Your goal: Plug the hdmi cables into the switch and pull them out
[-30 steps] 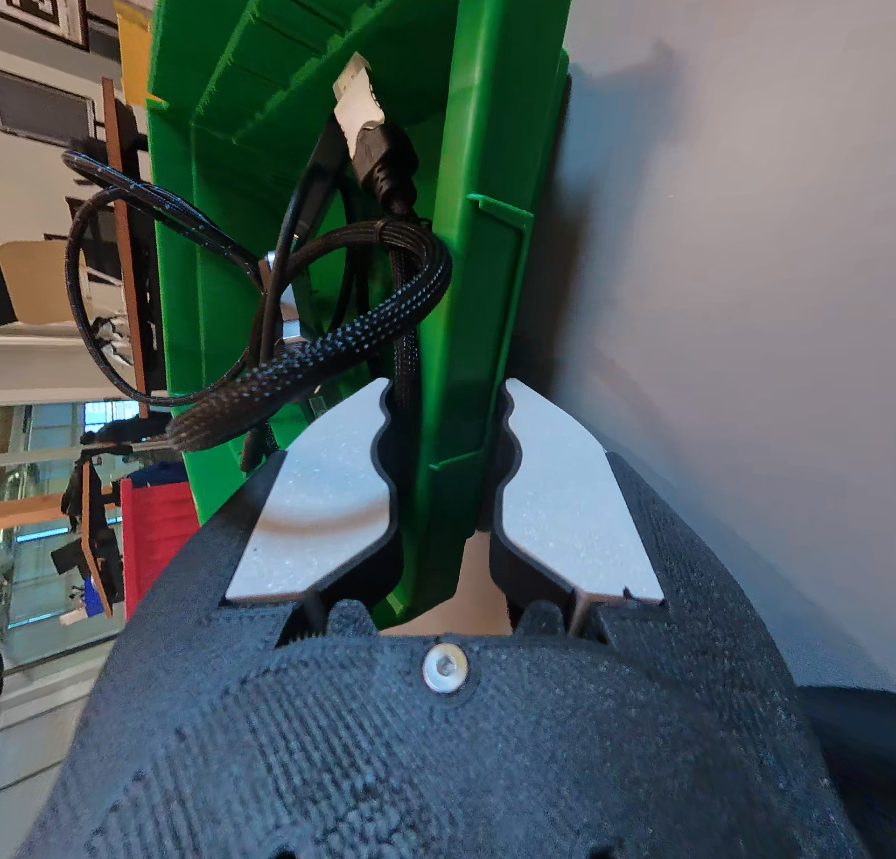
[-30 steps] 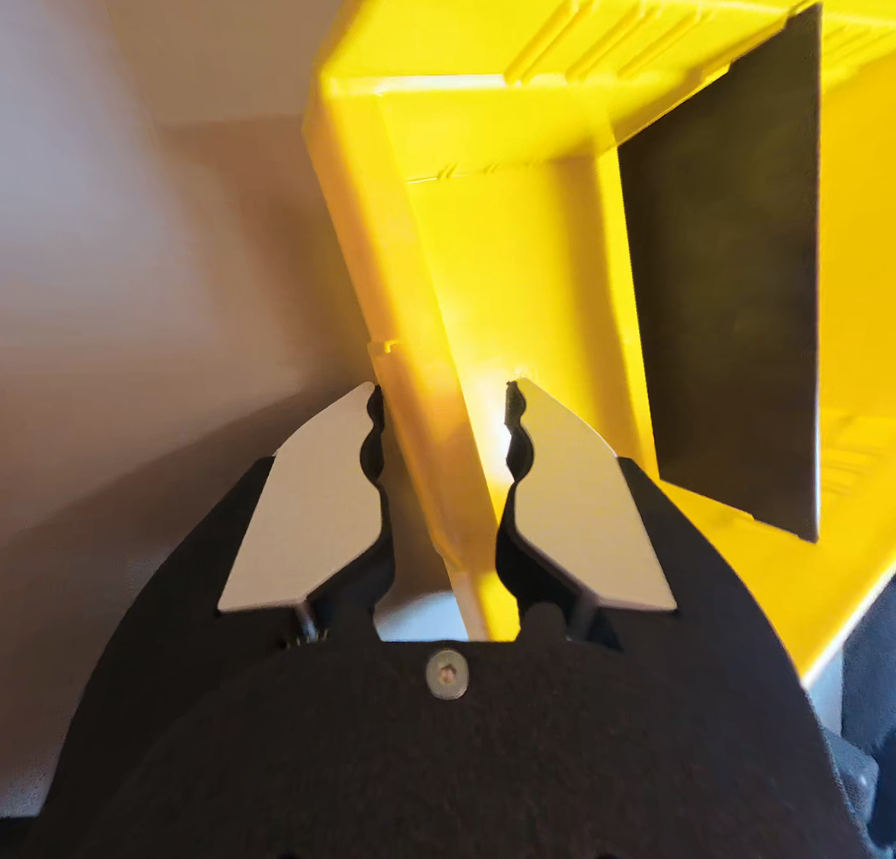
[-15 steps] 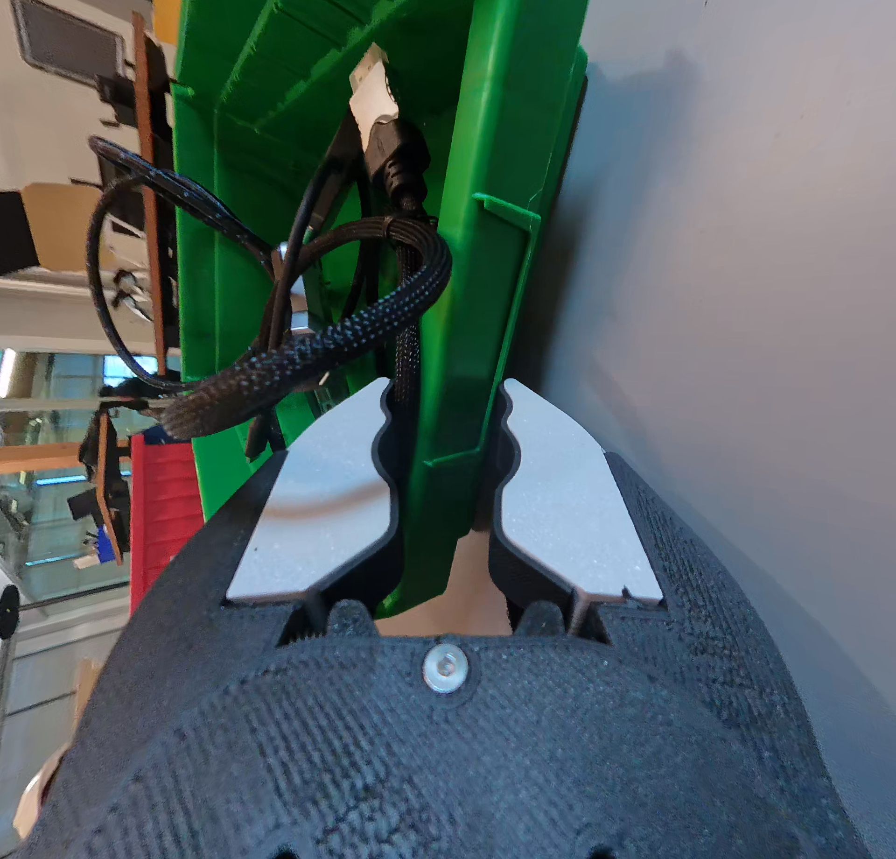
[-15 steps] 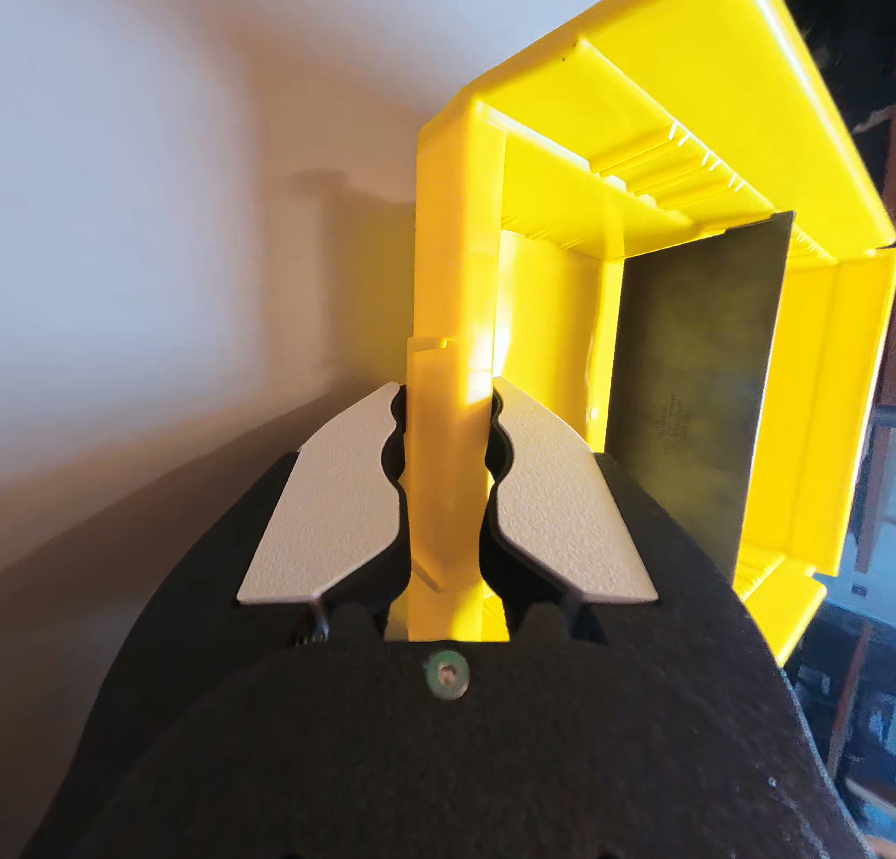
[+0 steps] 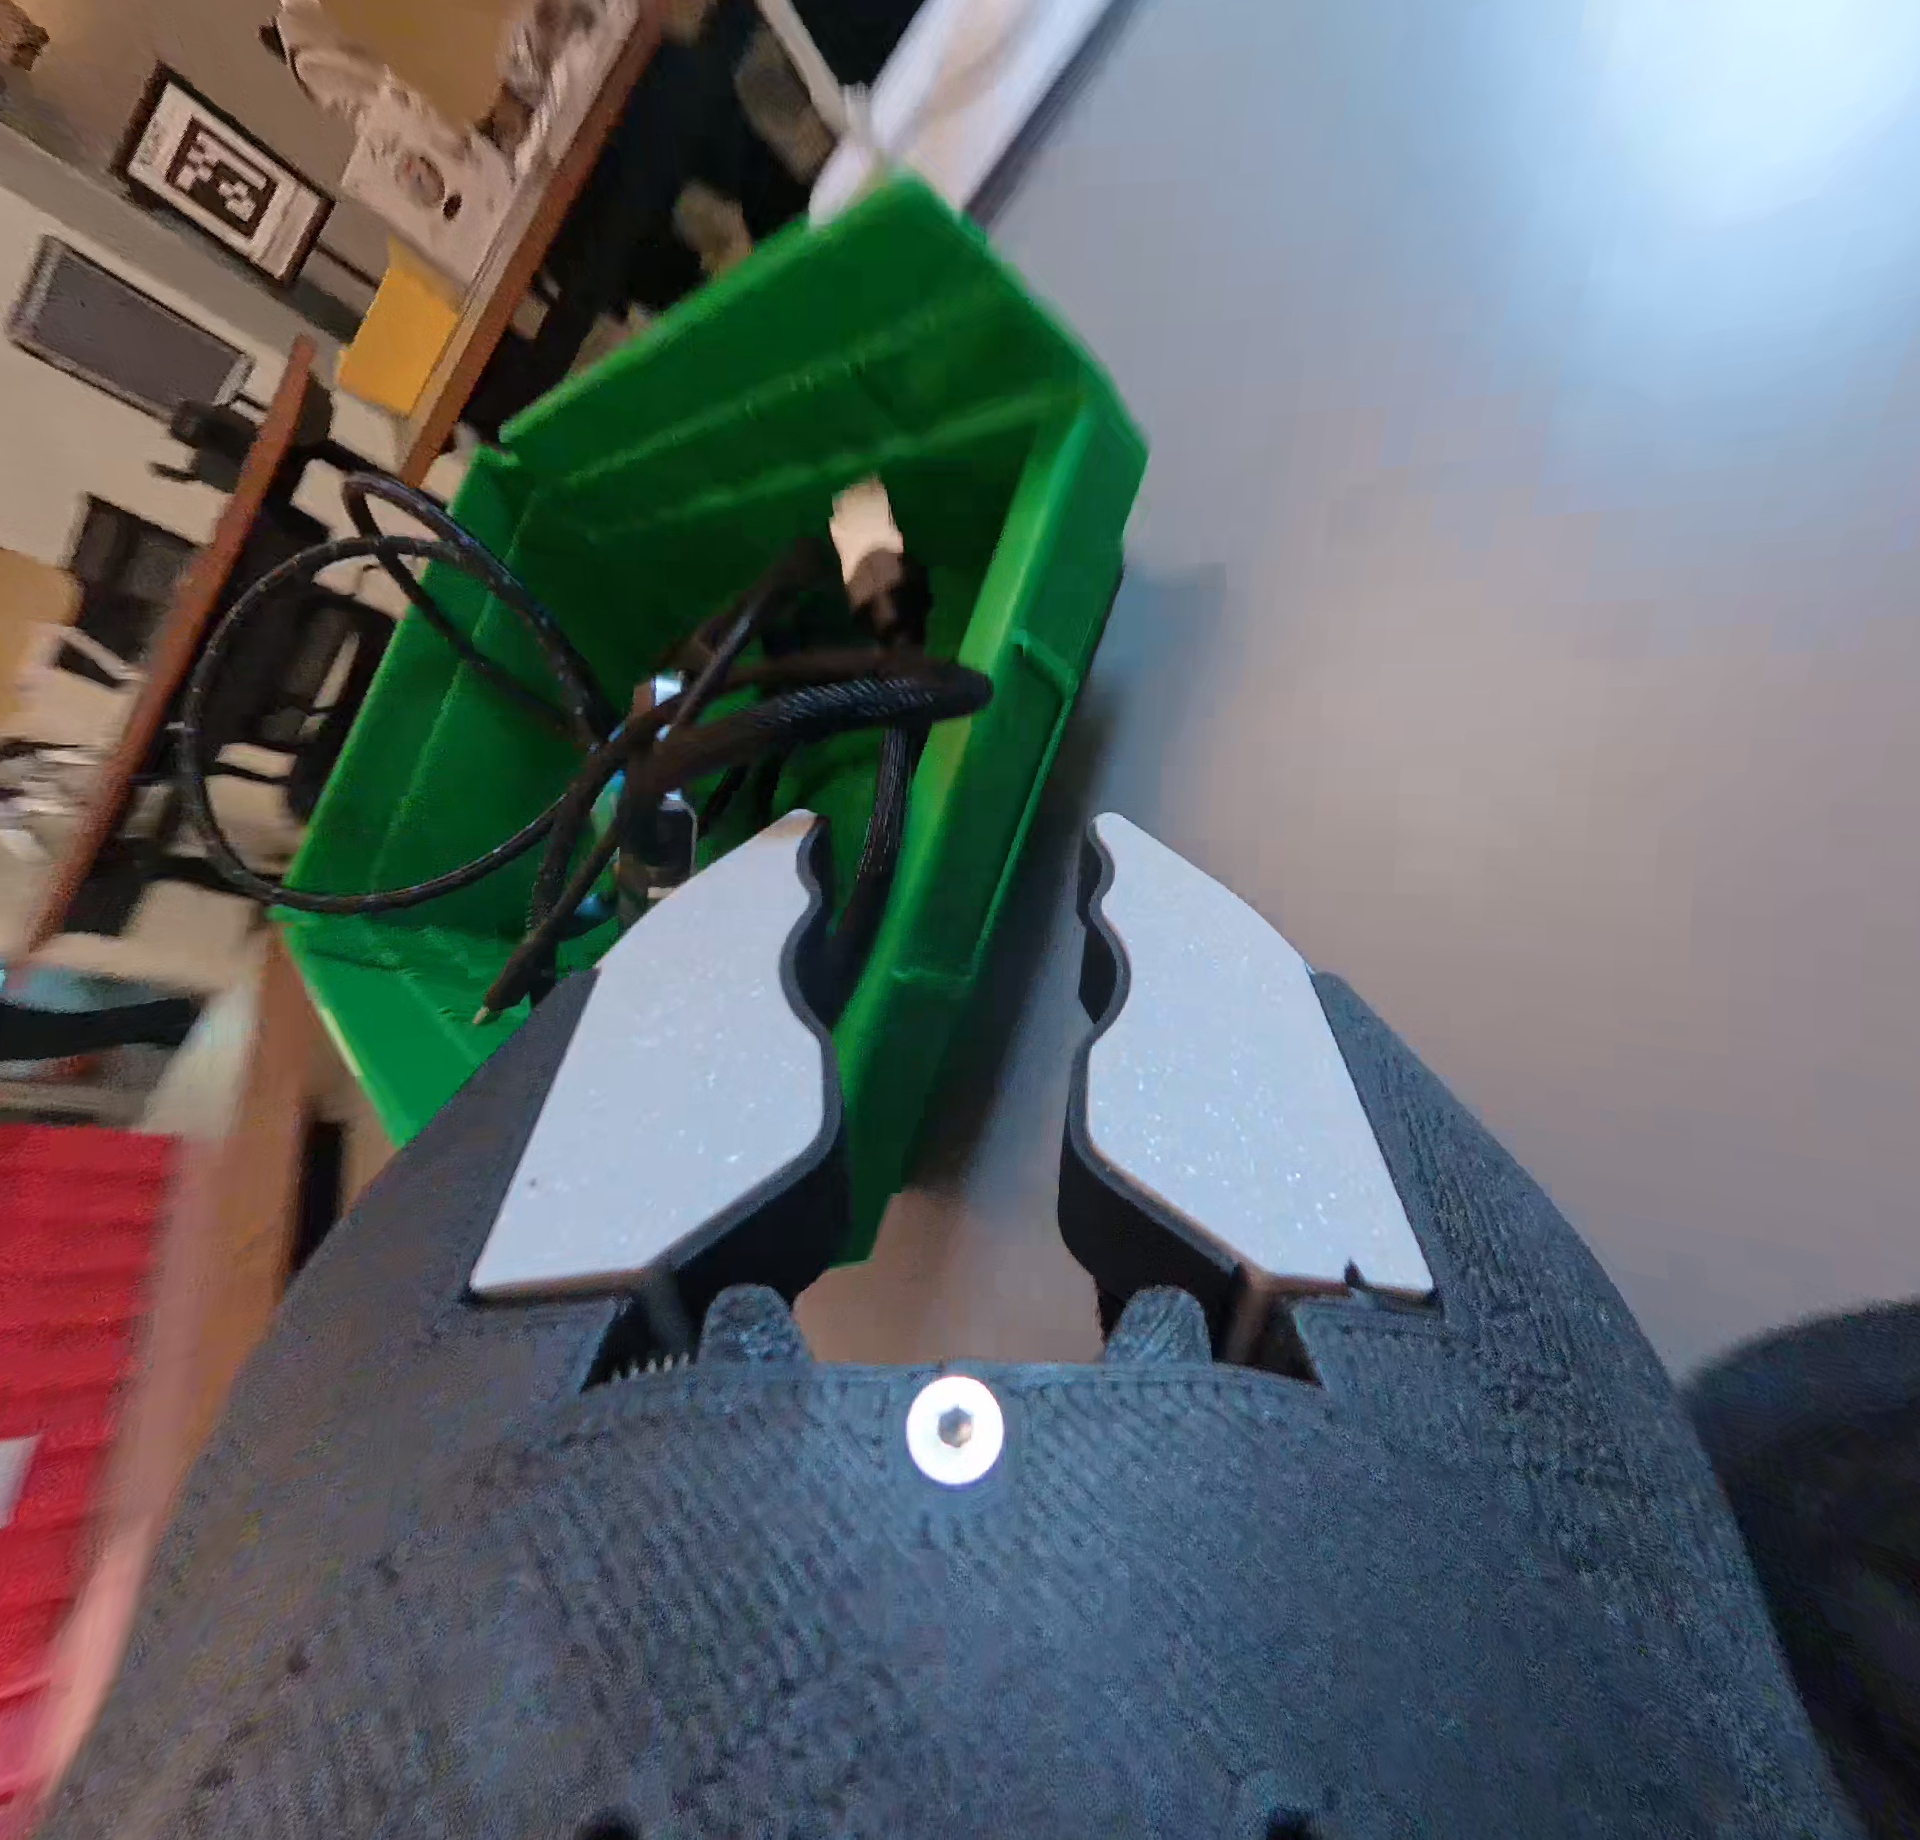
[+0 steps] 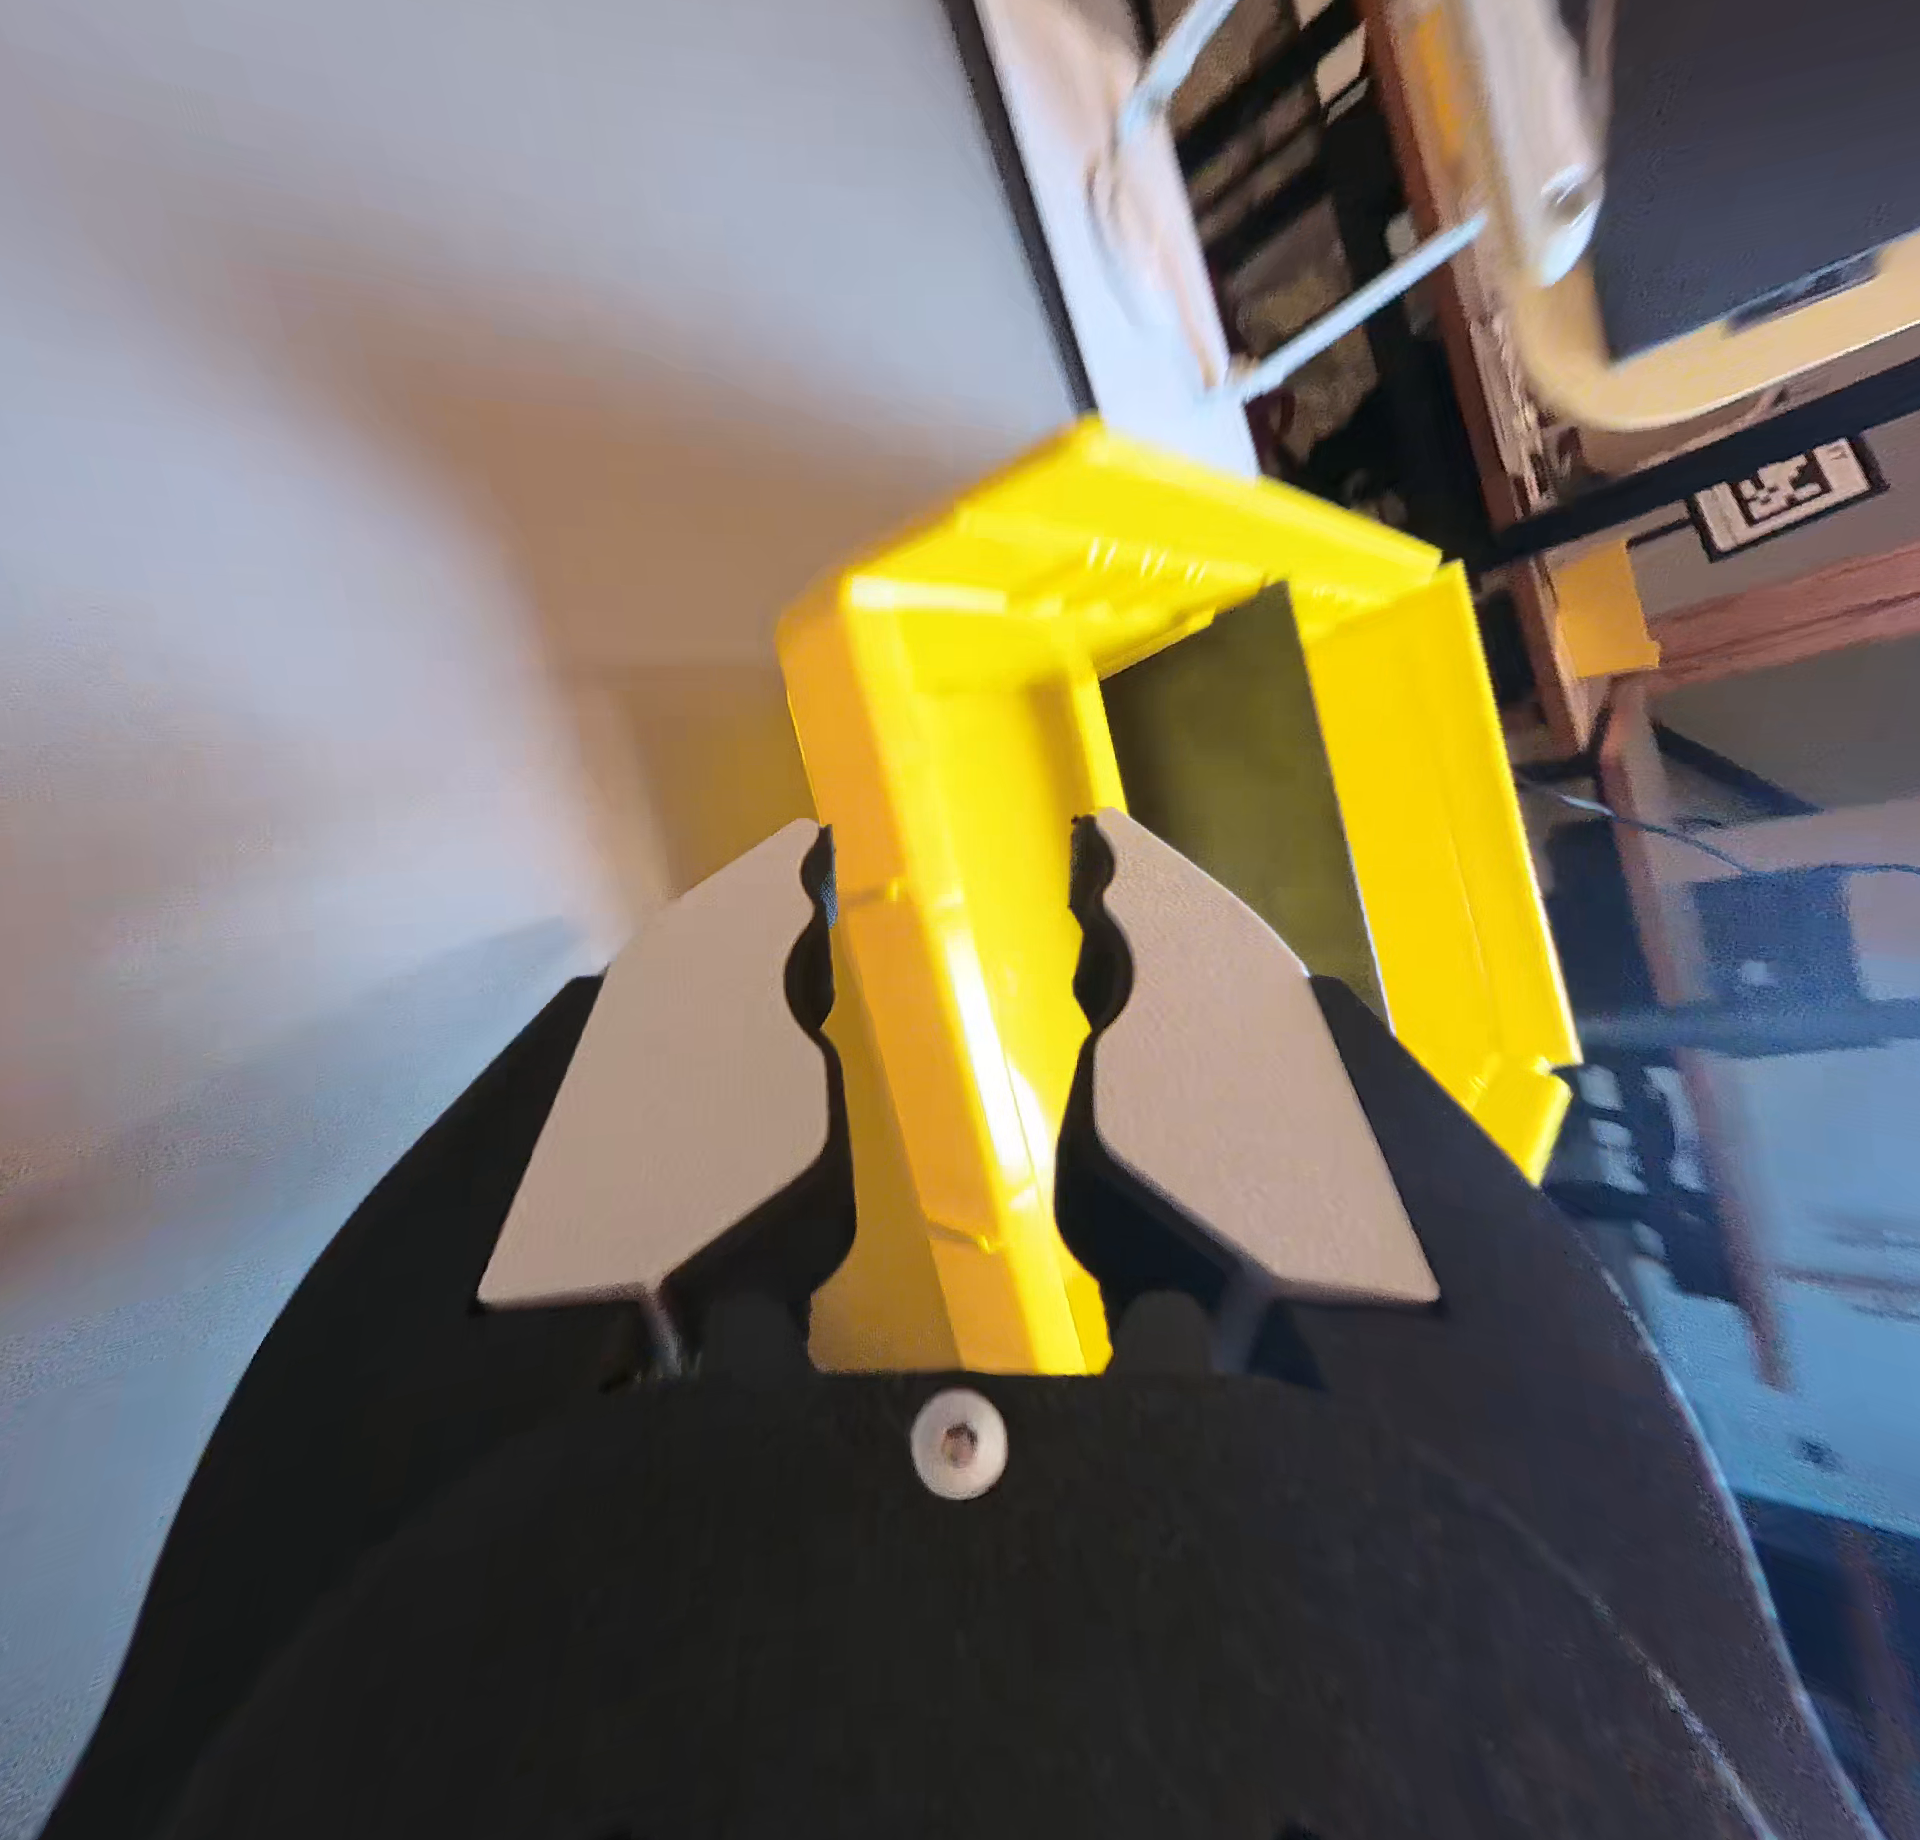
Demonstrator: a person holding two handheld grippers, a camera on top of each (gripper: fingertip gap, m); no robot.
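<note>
**Two tools at two bins, cables waiting in the green one**

The left tool is standing with its jaws apart, straddling the near side wall of a green bin; one finger is sitting inside the bin and the other outside, over the pale table, with a clear gap between that outer finger and the wall. Whether the inner finger is touching the plastic I cannot tell. Inside the bin, the black HDMI cables are lying in a loose tangle, a thick braided one arching across the middle and a thinner loop spilling out over the far rim. A light-coloured plug end is showing near the back wall, blurred.

The right tool is sitting around the side wall of a yellow bin, its fingers close on either side of the plastic and gripping it. A dark flat panel is leaning inside that bin. Blurred shelving is filling the background beyond both bins.
</note>
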